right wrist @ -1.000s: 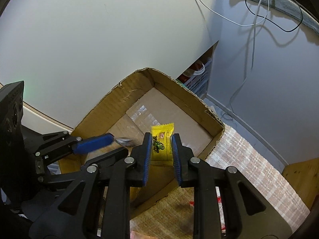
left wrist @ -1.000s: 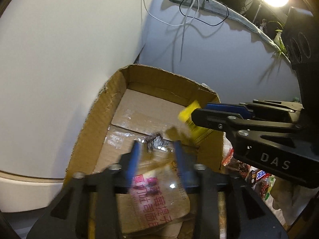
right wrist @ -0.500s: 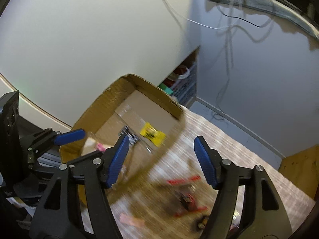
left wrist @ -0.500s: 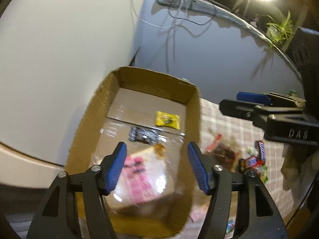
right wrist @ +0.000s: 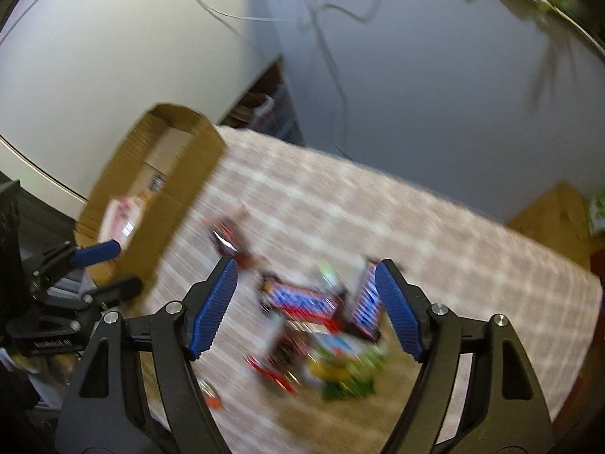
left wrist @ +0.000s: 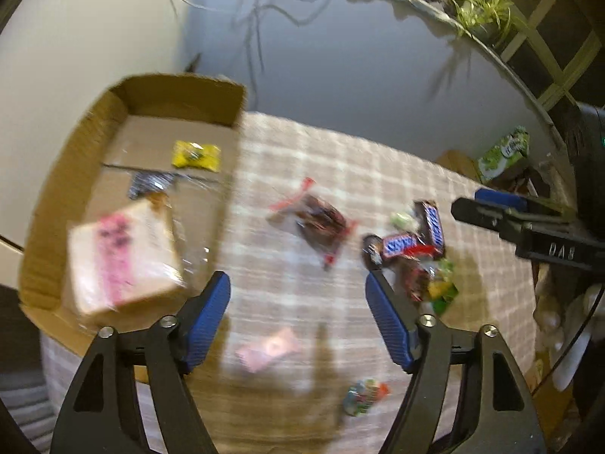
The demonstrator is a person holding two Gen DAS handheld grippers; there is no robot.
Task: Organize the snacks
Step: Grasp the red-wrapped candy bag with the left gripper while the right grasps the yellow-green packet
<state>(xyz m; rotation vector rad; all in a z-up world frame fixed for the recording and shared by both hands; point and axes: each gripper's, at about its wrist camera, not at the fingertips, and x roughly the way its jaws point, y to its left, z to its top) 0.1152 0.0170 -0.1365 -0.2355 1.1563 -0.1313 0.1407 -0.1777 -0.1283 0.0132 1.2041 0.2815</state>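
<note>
A cardboard box (left wrist: pixel 49 193) stands at the left of a checked cloth. In it lie a pink-printed bread pack (left wrist: pixel 121 261), a yellow packet (left wrist: pixel 196 156) and a dark silver wrapper (left wrist: pixel 149 184). My left gripper (left wrist: pixel 297 302) is open and empty above the cloth, right of the box. A pile of snacks with Snickers bars (left wrist: pixel 401 246) lies at the right. My right gripper (right wrist: pixel 306 302) is open and empty over that pile (right wrist: pixel 317 325). The box also shows in the right wrist view (right wrist: pixel 162 196).
A red-and-brown packet (left wrist: pixel 317 223), a pink wrapper (left wrist: pixel 268 348) and a colourful candy (left wrist: pixel 363 397) lie loose on the cloth (left wrist: pixel 340 166). A blue-grey wall with hanging cables stands behind. A green carton (left wrist: pixel 503 151) sits at the far right.
The right gripper let go of the yellow packet into the box, opened and swung right over the snack pile. The left gripper opened, left the silver wrapper in the box and moved right.
</note>
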